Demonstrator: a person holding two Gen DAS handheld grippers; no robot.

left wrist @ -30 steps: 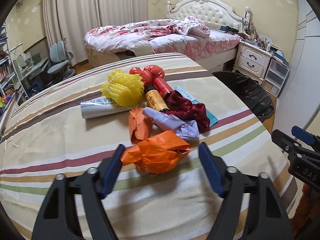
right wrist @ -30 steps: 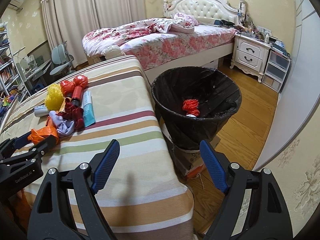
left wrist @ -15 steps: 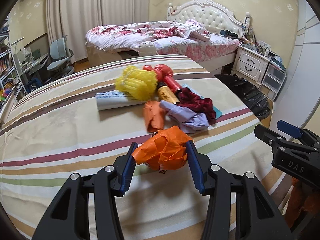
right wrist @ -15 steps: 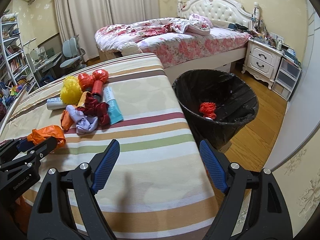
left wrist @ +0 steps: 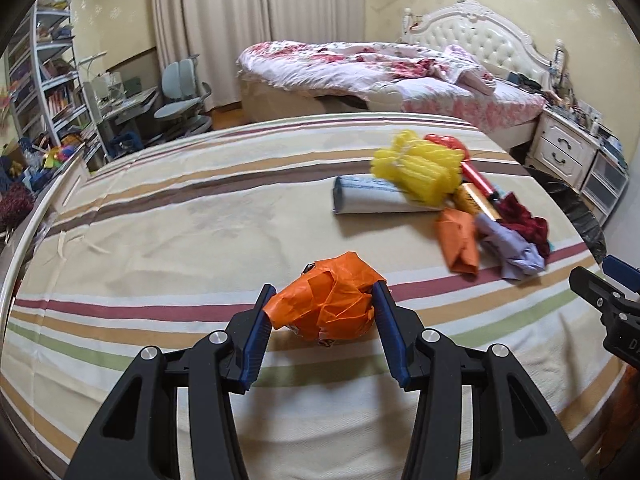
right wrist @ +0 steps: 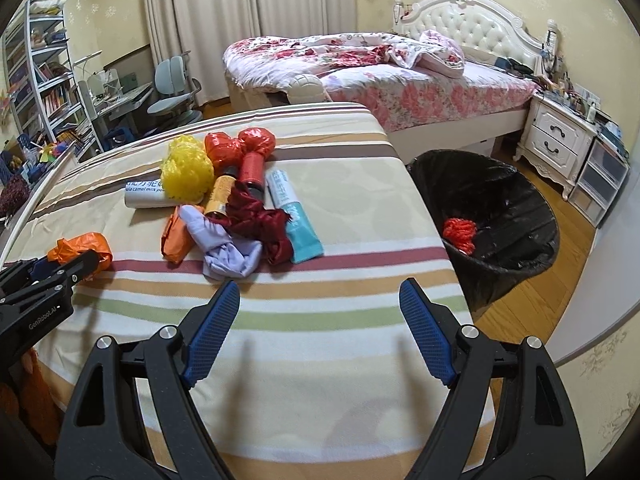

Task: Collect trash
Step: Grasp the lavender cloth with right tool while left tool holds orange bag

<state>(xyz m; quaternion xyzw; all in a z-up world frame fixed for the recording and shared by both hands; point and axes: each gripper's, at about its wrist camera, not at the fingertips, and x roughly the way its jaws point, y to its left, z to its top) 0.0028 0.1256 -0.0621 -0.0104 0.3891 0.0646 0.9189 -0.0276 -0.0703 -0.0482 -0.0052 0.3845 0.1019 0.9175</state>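
Note:
My left gripper (left wrist: 324,291) is shut on a crumpled orange plastic bag (left wrist: 328,312), its blue pads pressed into both sides, just over the striped tablecloth (left wrist: 180,240). In the right wrist view the same orange bag (right wrist: 82,245) shows at the far left in the left gripper (right wrist: 60,266). A trash pile lies mid-table: yellow foam net (right wrist: 188,172), red bags (right wrist: 236,146), white tube (right wrist: 142,198), gold can (right wrist: 222,196), dark red cloth (right wrist: 260,220), lavender cloth (right wrist: 228,250), small orange wrapper (right wrist: 176,236), teal tube (right wrist: 298,220). My right gripper (right wrist: 320,292) is open above the cloth, with nothing in it.
A bin with a black liner (right wrist: 520,220) stands on the floor right of the table and holds a red bundle (right wrist: 460,234). A bed (right wrist: 400,80) and nightstand (right wrist: 560,140) lie beyond. Shelves (right wrist: 36,80) and a desk chair (right wrist: 172,96) are at the left.
The left jaws closed onto the orange bag and carried it leftward, away from the pile. The right gripper swung left from the bin toward the table and stayed open.

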